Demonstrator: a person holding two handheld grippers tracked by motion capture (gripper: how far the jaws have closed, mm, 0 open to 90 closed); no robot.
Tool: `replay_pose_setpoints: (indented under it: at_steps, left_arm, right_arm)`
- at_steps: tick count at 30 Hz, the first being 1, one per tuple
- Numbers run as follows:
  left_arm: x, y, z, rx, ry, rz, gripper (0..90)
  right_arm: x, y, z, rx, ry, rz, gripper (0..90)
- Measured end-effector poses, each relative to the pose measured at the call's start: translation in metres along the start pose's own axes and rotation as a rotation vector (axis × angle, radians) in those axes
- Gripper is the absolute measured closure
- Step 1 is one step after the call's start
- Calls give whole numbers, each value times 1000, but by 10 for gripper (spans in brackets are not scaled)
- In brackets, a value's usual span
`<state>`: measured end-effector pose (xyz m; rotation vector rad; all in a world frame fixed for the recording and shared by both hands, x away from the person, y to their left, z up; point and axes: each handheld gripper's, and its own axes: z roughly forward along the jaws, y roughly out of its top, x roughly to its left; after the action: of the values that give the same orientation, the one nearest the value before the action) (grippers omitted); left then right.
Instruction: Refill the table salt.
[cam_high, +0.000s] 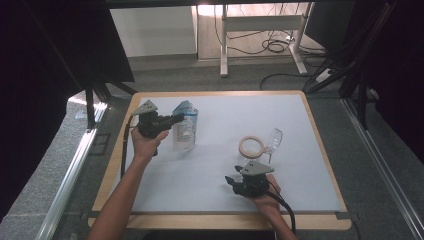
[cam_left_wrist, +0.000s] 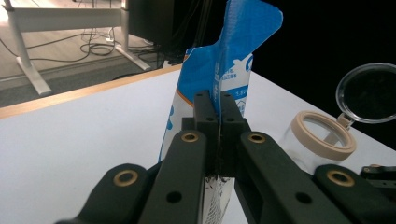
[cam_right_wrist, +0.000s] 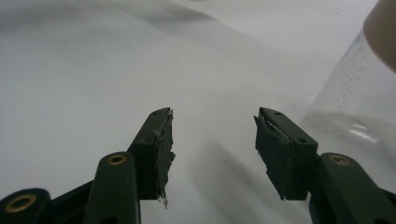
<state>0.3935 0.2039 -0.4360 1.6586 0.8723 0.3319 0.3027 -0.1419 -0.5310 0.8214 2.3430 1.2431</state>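
Observation:
A blue and white pouch stands upright at the left of the white mat. My left gripper comes at it from the left and is shut on its edge; in the left gripper view the jaws pinch the pouch below its raised blue top. A clear glass jar with a beige rim stands right of centre, its clear hinged lid swung open. My right gripper sits near the front edge below the jar, open, nothing between its jaws. The jar's wall rises to the right of them.
The mat lies on a wooden table whose border shows all round. Beyond the far edge are grey floor, a white desk frame and loose cables. Dark curtains hang at both sides.

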Motion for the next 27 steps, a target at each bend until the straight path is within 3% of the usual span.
replay_pose_setpoints:
  at_steps: [13,27]
  left_arm:
    - [-11,-2,3,21,-21,6,900]
    - [-36,3,3,13,-70,37,900]
  right_arm:
    - [6,11,11,-13,3,-13,454]
    - [14,22,30,-23,-16,-32,425]
